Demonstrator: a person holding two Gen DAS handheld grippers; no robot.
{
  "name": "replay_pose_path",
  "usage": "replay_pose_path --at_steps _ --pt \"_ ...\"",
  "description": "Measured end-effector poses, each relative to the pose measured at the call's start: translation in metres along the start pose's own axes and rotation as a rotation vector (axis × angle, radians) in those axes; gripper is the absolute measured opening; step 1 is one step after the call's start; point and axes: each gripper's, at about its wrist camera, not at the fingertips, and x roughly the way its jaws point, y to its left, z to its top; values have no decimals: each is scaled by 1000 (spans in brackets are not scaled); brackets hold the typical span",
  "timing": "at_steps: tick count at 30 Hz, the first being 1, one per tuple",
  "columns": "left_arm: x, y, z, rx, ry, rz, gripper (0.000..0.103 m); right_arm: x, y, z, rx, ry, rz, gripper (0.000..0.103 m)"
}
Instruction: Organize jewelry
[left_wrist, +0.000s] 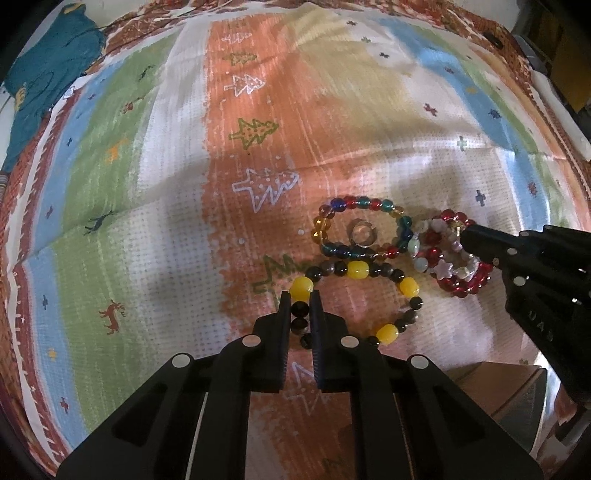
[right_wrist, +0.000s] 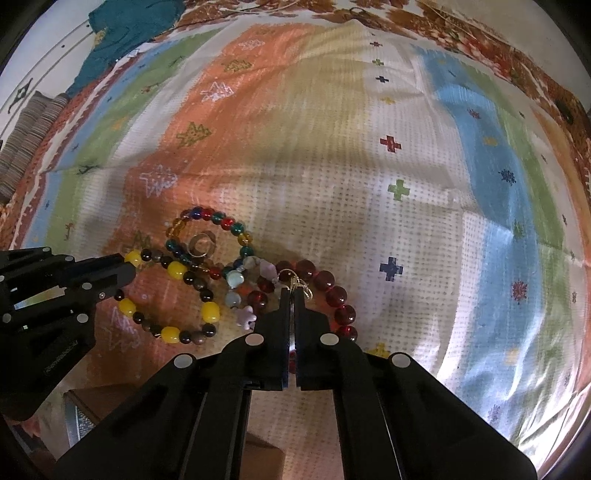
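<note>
We see three bracelets on the cloth (left_wrist: 177, 229): the large-bead bracelet (left_wrist: 373, 291) nearest, the small-bead bracelet (left_wrist: 364, 229) behind it around a ring (left_wrist: 361, 236), the tangled bracelet (left_wrist: 448, 254) right.

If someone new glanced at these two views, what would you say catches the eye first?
Most striking is the cluster of beaded bracelets on the striped patterned cloth: the yellow-and-dark bead bracelet, the multicoloured glass bead bracelet around a small metal ring, and the red bead bracelet beside them. The left gripper is closed on the yellow-and-dark one, and the right gripper pinches the red one.
</note>
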Motion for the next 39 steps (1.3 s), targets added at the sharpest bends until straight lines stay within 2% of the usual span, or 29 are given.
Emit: replay_pose_path --at_steps 16,24,28,29,30,31,32,39 --pt "-34 2 -3 0 -63 -11 9 -29 -7 -3 23 -57 20 3" --pt "-44 0 -7 -2 -82 -17 9 -30 -6 -3 30 -47 21 2" --pt "-41 -1 -8 1 -72 -12 9 -24 -8 -5 35 -30 -7 3" --pt "-40 -2 -8 2 -68 -10 9 -22 -9 -5 37 -25 -8 4" --pt "-38 -2 -8 5 -62 -8 9 -22 -10 -5 40 -23 -4 18" --pt "-37 -3 -8 7 -59 -6 9 -21 -11 -5 44 -25 4 42" --pt "-35 -3 -8 8 -57 -4 10 -22 -11 -5 42 -29 5 45" --pt "-27 1 -8 5 -38 9 10 -14 -5 -3 31 -9 15 45"
